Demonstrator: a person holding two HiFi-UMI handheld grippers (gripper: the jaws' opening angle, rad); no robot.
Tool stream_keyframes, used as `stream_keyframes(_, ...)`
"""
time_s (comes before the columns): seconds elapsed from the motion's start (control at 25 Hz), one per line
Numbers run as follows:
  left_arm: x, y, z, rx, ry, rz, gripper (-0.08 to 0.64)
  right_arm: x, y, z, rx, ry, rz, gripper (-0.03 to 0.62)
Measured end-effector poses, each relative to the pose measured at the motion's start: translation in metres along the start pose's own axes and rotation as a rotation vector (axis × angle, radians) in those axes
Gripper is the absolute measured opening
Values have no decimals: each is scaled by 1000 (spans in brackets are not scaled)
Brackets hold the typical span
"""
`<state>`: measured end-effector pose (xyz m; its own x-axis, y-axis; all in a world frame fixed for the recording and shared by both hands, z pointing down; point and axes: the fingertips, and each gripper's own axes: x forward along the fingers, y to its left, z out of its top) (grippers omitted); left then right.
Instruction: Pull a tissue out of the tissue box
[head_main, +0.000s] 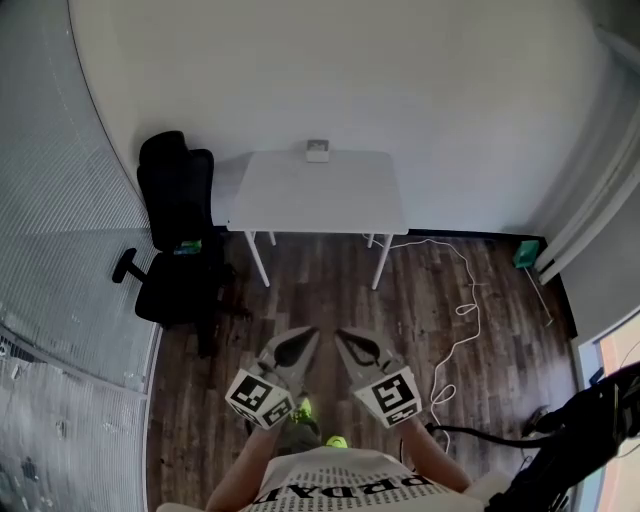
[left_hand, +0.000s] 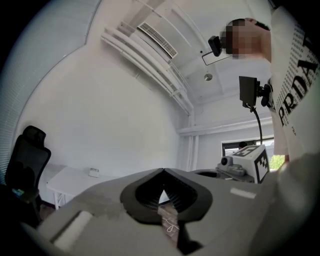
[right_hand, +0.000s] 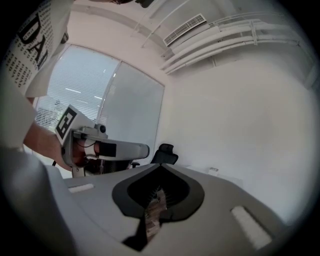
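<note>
Grippers side by side at lower centre of frame, left gripper (head_main: 303, 342) and right gripper (head_main: 349, 342) each with jaws pressed together on nothing; tissue box (head_main: 318, 150) at upper centre, on top edge of table (head_main: 300, 195), well apart from both.

The tissue box (head_main: 318, 150) sits at the middle of the table's (head_main: 316, 195) far edge. A chair (head_main: 176, 225) stands beside its left edge. A cable (head_main: 462, 310) lies on the floor beyond its front right corner. The 2 grippers, the left gripper (head_main: 305, 338) and the right gripper (head_main: 347, 340), are side by side, well before its near edge.
</note>
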<state>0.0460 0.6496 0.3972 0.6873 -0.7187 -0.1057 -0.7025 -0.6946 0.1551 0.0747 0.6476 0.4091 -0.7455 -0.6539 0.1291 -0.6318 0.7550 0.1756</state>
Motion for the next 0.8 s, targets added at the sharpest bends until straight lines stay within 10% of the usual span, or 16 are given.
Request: stream_keyframes(0.8, 47, 147, 44, 3, -30, -53, -8, 144, -56, 34, -9, 6, -53, 8)
